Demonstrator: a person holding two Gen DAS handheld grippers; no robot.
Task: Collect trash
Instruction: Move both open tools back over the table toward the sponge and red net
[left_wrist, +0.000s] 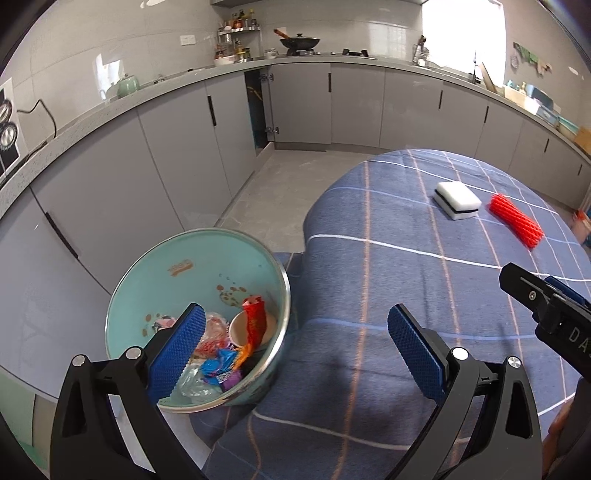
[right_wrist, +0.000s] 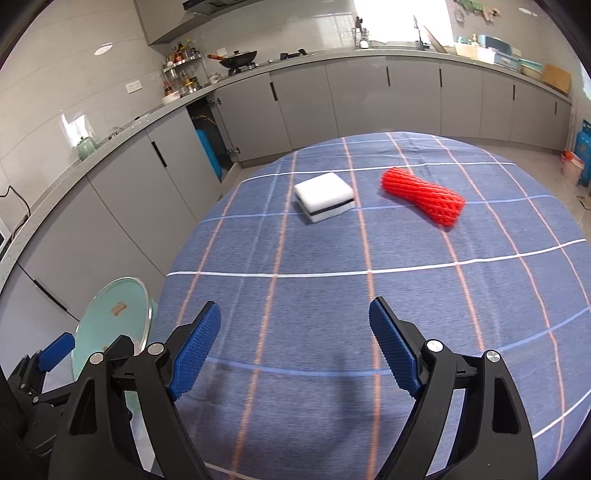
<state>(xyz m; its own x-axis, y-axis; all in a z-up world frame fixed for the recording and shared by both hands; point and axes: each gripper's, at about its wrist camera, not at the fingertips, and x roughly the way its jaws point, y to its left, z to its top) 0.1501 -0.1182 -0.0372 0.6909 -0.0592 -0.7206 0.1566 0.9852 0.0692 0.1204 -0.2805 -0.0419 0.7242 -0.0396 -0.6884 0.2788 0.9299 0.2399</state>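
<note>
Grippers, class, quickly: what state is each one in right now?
Left gripper: open, holding nothing.
Right gripper: open, holding nothing.

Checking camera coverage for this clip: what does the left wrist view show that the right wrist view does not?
Only the left wrist view looks into the teal bin, showing wrappers and a paper cup inside. Only the right wrist view shows the blue cylinder on the floor at far right. Both show the white sponge, red foam net, checked tablecloth and both grippers, left and right, open and empty.

Tablecloth (right_wrist: 369, 295) blue — white, orange grid; net sleeve (right_wrist: 423, 201) red; sponge (right_wrist: 324, 197) white (black stripe); bin (left_wrist: 155, 280) teal.
</note>
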